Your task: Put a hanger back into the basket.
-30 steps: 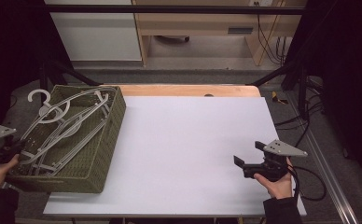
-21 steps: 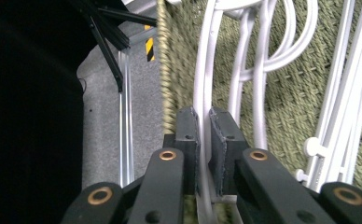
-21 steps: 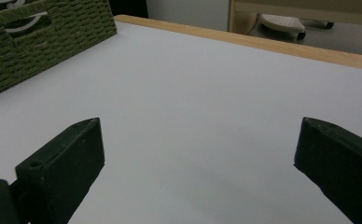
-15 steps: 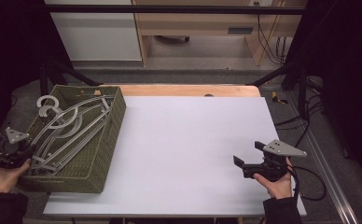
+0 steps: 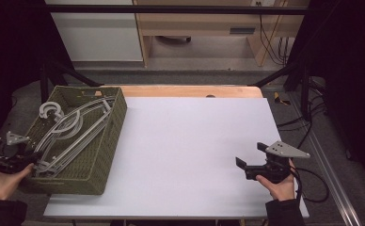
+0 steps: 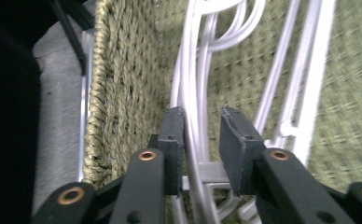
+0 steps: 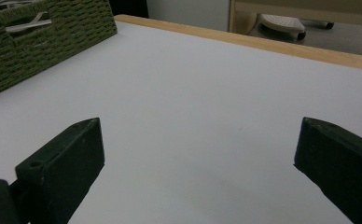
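Left gripper, lower left, has just been opening around white hangers in the basket; right gripper spread wide.

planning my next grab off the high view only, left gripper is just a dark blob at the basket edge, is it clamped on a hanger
Observer: No. The left gripper has just been opening. White hanger bars run between its jaws, and the jaw on the right of the left gripper view stands clear of them.
Operator: tips inside the basket or outside
Observer: Inside. The woven basket wall rises just beside the jaws, on their left in that view.
Operator: anything in the right one
Observer: The right gripper is wide open, with bare white table between its jaws.
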Motion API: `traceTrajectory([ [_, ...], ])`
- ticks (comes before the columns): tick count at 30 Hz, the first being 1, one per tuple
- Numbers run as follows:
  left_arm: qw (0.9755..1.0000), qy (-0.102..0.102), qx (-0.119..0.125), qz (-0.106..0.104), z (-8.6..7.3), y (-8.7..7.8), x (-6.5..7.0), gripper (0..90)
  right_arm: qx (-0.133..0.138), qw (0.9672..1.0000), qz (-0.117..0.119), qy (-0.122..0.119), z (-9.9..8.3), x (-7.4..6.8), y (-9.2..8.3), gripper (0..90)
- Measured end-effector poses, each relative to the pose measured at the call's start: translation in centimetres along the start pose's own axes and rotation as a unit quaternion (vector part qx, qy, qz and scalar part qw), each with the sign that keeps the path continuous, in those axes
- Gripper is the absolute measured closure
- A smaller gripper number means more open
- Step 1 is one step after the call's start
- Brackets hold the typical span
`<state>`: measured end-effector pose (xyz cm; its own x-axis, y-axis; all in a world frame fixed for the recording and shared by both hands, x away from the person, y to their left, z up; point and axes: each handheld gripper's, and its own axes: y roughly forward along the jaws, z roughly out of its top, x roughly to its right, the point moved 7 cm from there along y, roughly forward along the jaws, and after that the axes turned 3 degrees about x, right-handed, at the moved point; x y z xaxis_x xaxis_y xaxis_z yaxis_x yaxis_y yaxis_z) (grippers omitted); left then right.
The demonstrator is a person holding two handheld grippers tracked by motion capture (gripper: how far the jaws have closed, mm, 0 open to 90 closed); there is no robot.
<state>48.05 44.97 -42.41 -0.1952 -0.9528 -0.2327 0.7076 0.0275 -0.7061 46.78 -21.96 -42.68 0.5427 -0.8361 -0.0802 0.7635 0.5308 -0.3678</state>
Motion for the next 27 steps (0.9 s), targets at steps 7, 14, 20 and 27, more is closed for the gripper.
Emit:
traceTrajectory([
  [7,0.9932,-0.043,0.096,-0.049,2.1,-2.0,2.1,52.1,0.002,1.0000,0.002,-0.001,0.0,0.0,-0.1,2.0],
  [14,0.9768,-0.049,0.181,-0.104,4.1,-3.6,6.2,40.6,0.004,1.0000,0.000,0.001,0.1,0.0,-0.1,1.9],
  [20,0.9601,-0.052,0.222,-0.162,4.8,-4.4,9.8,33.1,0.010,0.9999,0.000,0.003,0.2,0.0,-0.2,1.9],
  [27,0.9442,-0.042,0.237,-0.224,4.8,-3.6,14.1,21.7,0.015,0.9999,0.000,0.002,0.3,0.1,-0.4,1.7],
])
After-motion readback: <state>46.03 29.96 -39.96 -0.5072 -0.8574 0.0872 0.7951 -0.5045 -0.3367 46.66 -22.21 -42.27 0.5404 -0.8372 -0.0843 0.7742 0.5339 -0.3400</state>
